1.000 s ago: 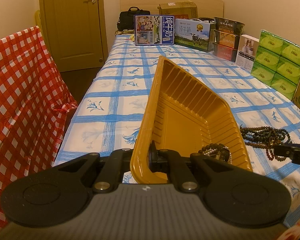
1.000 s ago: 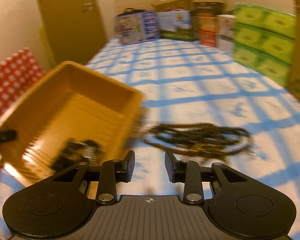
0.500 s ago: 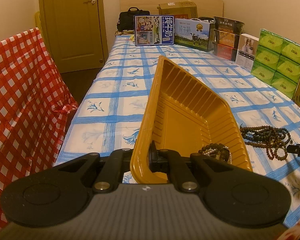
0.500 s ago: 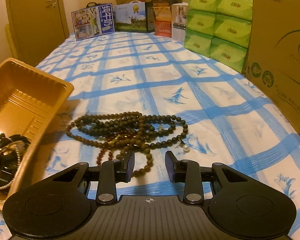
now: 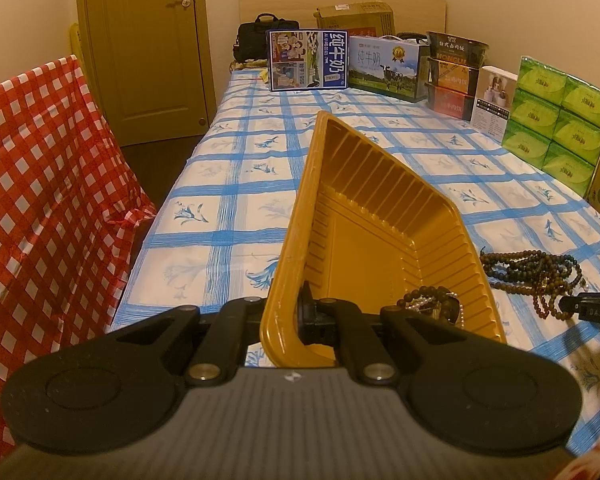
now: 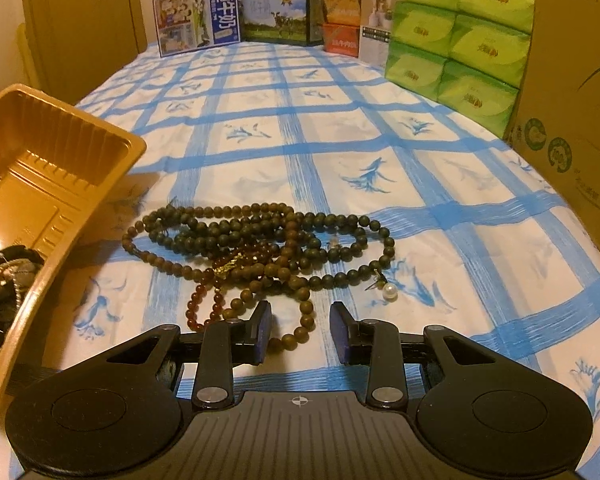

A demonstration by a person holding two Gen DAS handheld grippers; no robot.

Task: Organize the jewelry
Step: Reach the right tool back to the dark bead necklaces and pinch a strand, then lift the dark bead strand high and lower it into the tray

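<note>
- Left wrist view: my left gripper [image 5: 290, 318] clamps the yellow tray [image 5: 364, 216] rim, bottom centre.
- Right gripper [image 6: 300, 334] jaws apart, empty, just below the bead necklaces [image 6: 260, 244] mid-frame.

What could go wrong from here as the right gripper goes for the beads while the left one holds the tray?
1. The bead strands lie tangled; the open right gripper, poised over one loop, may drag the whole pile.
2. The pearl earring lies beside the strands and could get flicked away.
3. The left gripper pinches only the gold tray at its rim, tilted; a bump could spill the jewelry already inside.
</note>
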